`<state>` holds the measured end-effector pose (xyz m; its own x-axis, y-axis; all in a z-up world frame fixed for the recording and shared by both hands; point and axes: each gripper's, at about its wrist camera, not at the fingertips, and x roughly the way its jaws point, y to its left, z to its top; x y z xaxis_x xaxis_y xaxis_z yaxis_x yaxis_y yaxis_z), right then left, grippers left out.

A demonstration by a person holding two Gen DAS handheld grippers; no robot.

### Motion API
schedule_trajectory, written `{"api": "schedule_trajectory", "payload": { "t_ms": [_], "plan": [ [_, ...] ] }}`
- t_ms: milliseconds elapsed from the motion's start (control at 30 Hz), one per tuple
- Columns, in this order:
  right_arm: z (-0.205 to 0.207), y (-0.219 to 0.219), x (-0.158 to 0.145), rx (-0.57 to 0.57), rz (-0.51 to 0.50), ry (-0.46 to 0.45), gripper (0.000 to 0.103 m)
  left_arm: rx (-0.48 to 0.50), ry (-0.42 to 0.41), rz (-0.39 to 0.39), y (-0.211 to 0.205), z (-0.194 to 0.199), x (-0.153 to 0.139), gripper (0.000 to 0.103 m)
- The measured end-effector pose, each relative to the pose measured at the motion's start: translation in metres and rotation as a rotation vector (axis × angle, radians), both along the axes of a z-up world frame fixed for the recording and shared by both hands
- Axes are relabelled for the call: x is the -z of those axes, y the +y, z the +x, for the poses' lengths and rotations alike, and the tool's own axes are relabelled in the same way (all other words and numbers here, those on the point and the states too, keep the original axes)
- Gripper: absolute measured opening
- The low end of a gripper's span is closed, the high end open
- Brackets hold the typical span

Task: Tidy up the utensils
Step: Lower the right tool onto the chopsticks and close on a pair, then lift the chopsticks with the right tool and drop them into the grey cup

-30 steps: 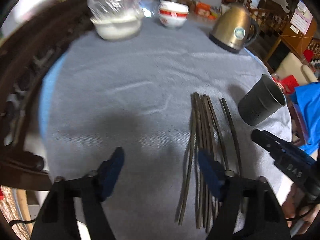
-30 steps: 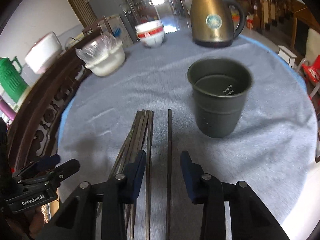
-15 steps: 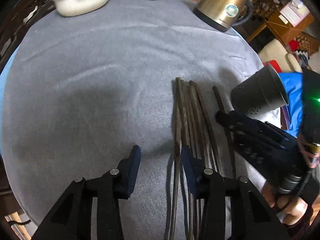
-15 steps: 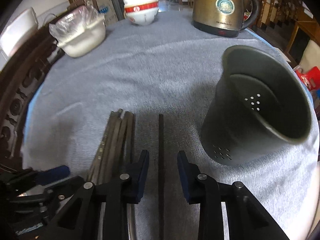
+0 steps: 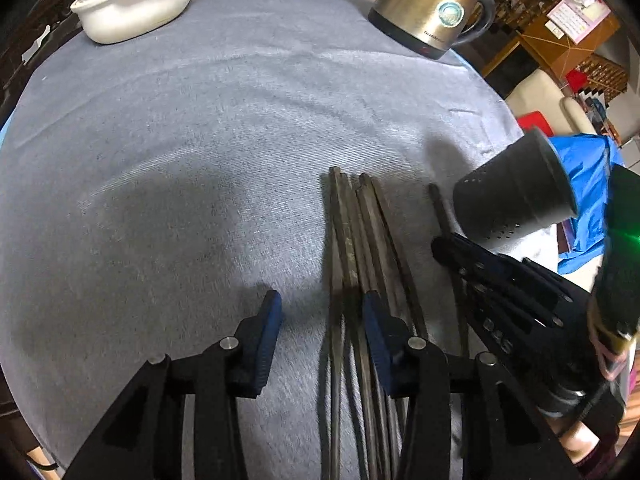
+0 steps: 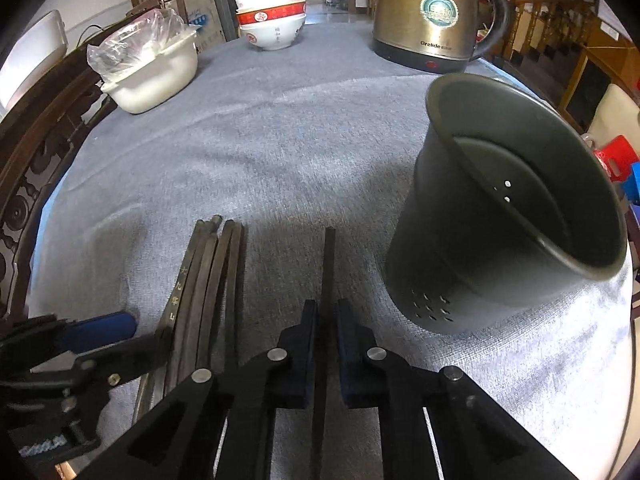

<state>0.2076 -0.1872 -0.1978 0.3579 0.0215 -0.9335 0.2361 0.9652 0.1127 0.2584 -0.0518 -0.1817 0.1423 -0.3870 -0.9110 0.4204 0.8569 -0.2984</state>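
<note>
A bundle of dark chopsticks (image 5: 360, 240) lies on the grey tablecloth; it also shows in the right wrist view (image 6: 208, 276). A single chopstick (image 6: 329, 264) lies apart to its right. My right gripper (image 6: 327, 320) is shut on this single chopstick. A dark perforated utensil holder (image 6: 508, 208) stands just right of it, also seen in the left wrist view (image 5: 516, 192). My left gripper (image 5: 320, 320) is open, low over the near part of the bundle, with its right finger on the chopsticks.
A gold kettle (image 6: 432, 12) stands at the far side, red-and-white bowls (image 6: 272, 20) left of it, and a white tub with a plastic bag (image 6: 148, 68) at far left. A dark wooden chair (image 6: 28, 168) borders the table's left edge.
My right gripper has moved forward and closed on the single chopstick. My left gripper has narrowed and shifted right over the bundle.
</note>
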Motion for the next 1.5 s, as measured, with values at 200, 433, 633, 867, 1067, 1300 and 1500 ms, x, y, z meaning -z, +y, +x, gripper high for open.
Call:
{"api": "schedule_trajectory", "payload": {
  "t_ms": [200, 433, 633, 867, 1067, 1300, 1500],
  "plan": [
    [-0.004, -0.005, 0.002, 0.007, 0.024, -0.013, 0.011, -0.02, 0.008, -0.024, 0.009, 0.008, 0.002, 0.028],
    [-0.011, -0.006, 0.0, 0.004, 0.035, -0.026, 0.011, -0.026, -0.013, -0.029, 0.03, -0.003, -0.005, 0.025],
    [-0.004, -0.007, 0.001, 0.001, 0.044, -0.004, 0.012, -0.027, 0.001, -0.014, 0.045, 0.004, -0.007, 0.025],
    [0.007, -0.006, 0.0, 0.006, 0.05, 0.009, 0.012, -0.044, 0.009, -0.022, 0.033, 0.024, -0.01, 0.025],
    [0.008, -0.004, 0.002, 0.004, 0.044, 0.003, 0.012, -0.083, 0.038, 0.01, 0.029, 0.042, 0.0, 0.025],
    [0.013, -0.003, 0.004, -0.002, 0.038, 0.006, 0.012, -0.1, 0.031, 0.021, 0.026, 0.062, 0.001, 0.017],
    [0.031, -0.002, 0.005, -0.004, 0.046, 0.04, 0.012, -0.106, 0.041, 0.029, 0.024, 0.073, 0.002, 0.014]
  ]
}}
